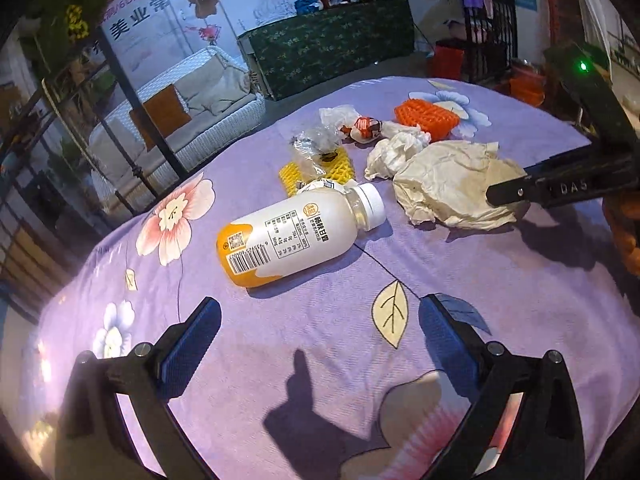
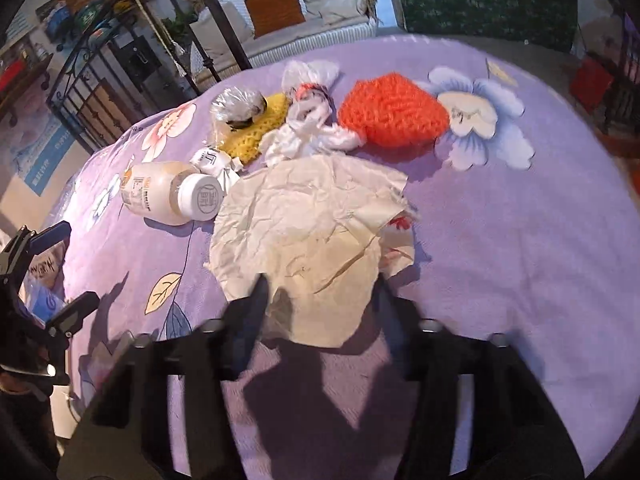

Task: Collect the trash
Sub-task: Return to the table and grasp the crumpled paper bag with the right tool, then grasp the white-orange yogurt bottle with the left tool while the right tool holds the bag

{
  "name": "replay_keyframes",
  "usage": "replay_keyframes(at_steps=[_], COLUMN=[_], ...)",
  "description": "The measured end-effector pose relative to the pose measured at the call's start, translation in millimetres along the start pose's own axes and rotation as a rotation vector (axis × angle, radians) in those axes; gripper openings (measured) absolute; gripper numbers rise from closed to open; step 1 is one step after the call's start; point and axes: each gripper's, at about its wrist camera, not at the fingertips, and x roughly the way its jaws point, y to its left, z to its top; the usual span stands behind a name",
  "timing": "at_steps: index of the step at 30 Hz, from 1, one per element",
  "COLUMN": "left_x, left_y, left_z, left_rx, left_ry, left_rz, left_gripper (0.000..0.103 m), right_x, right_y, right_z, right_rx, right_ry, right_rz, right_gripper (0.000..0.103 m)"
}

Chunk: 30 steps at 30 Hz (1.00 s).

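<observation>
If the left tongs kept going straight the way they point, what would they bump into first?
Probably the plastic bottle, lying on its side on the purple cloth right ahead of the open left tongs. Pointed steeper, they would meet bare cloth first.

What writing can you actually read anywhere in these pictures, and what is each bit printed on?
"DAS": on the right gripper arm.
"美业常": on the banner behind the table.
"学员": top of the same banner.
Bottle label: a barcode and a QR code show; the Chinese name and table are too small to read surely.
Bottle cap: printed, blurred.
Small wrapper: letters, unclear.
</observation>
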Motion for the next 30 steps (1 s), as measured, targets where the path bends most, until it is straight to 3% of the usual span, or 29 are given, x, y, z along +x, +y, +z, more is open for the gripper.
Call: replay_keyframes(at_steps=[1,4,8,18,21,23,30], left_x=[4,17,30,89,102,105,95], left_y=[-1,-1,1,-3,-7,-9,-6], left_z=[1,9,23,42,39,39,40], left_rx=[0.037,0.139,0.251,0.466,0.548,0.579,0.548], left_ry=[0.007,0.024,0.034,0.194,0.213,0.225,0.224], left_rz=[0.012,0.025,0.036,-0.017,0.050,0.068,0.025], left_gripper=[0.097,0.097,0.097,0.096,0.089,0.075,0.064], right_x=[4,0,-24,-75,-81,-81,-83], right_y=[-3,-7,-5,-5,-9,-12,-17], right_z=[0,-5,-11,-32,-37,-40,-51], right_rx=[0.025,0.064,0.050,0.029,0.040,0.048,0.086], right_ry=[0.012,-0.007,-0.069,-0.153,-0.159,-0.162,-0.172], right_rz=[0.028,0.069,0.094,0.088,0.086,0.078,0.086], right_gripper=[0.024,0.008,0.003,0.002,0.002,0.002,0.002])
